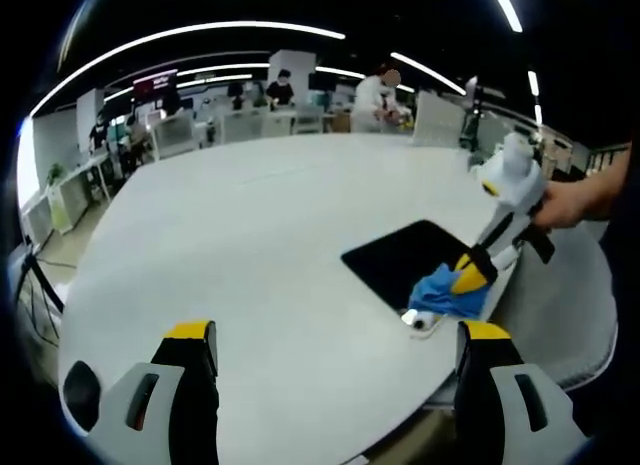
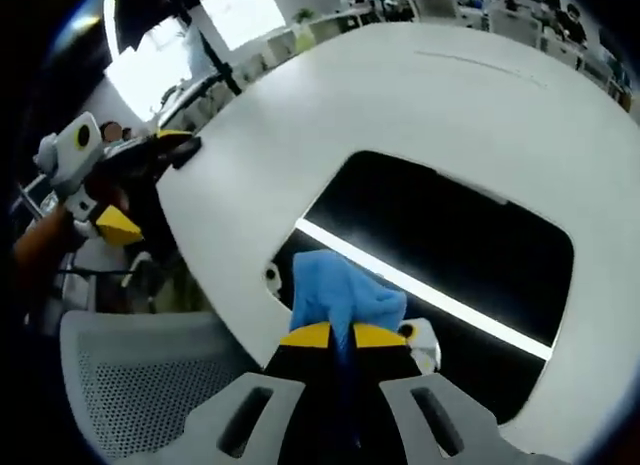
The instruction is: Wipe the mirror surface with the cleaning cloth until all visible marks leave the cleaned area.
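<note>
Right gripper (image 2: 341,335) jaws clamped on blue cloth (image 2: 340,290), pressed on mirror (image 2: 450,245); left gripper (image 1: 335,335) jaws apart, near mirror on worktop (image 1: 250,235).

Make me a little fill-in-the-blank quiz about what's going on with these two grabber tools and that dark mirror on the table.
1. The right gripper is shut on a cloth whose colour is ____.
2. The mirror lies flat on a table whose colour is ____.
3. The left gripper has its jaws ____, with nothing between them.
4. The cloth rests on the mirror near its ____.

Missing words: blue; white; open; edge
</note>
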`<state>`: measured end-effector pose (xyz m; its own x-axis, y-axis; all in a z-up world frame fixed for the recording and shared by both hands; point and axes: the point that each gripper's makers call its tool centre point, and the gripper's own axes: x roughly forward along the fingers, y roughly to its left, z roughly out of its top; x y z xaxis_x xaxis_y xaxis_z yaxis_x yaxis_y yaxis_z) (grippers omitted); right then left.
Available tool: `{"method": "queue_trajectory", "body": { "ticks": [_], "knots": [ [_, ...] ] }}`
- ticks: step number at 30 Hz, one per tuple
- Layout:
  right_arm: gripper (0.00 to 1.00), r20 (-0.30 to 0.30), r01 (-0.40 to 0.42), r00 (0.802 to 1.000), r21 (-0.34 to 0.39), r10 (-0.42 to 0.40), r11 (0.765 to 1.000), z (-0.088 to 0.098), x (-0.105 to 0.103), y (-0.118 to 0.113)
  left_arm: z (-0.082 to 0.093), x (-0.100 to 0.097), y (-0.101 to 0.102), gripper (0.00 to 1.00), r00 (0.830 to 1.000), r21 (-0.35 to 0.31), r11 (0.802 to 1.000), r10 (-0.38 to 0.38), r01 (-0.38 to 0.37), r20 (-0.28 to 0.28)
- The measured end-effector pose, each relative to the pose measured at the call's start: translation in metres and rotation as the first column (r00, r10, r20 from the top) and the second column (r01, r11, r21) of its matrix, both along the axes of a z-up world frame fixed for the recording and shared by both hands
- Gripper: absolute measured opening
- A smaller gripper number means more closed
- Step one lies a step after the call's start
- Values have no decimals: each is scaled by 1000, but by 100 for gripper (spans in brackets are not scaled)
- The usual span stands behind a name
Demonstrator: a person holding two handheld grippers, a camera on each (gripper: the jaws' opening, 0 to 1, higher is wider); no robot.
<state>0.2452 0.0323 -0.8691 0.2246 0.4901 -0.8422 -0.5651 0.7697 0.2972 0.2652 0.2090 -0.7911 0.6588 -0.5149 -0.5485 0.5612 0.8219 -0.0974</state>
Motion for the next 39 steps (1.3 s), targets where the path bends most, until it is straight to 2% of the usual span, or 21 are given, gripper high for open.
{"method": "queue_trajectory", "body": {
  "ticks": [11,27,33,39],
  "knots": [
    [1,5,-1,1000,6,1,1000,1,5,-7,0,-1,0,99,1000,3,1000,3,-3,-1],
    [1,-15,70,997,-10,-70,997,-1,11,-58,-2,-1,-3,99,1000,-2,1000,8,-8,-3],
    [1,-15,53,998,-21,-54,998,0,12,-54,-2,-1,-4,99,1000,-1,1000,5,-5,-3],
    [1,11,42,999,-30,-42,999,0,30,-50,-3,-1,-4,99,1000,-1,1000,5,-5,-5]
  ]
}}
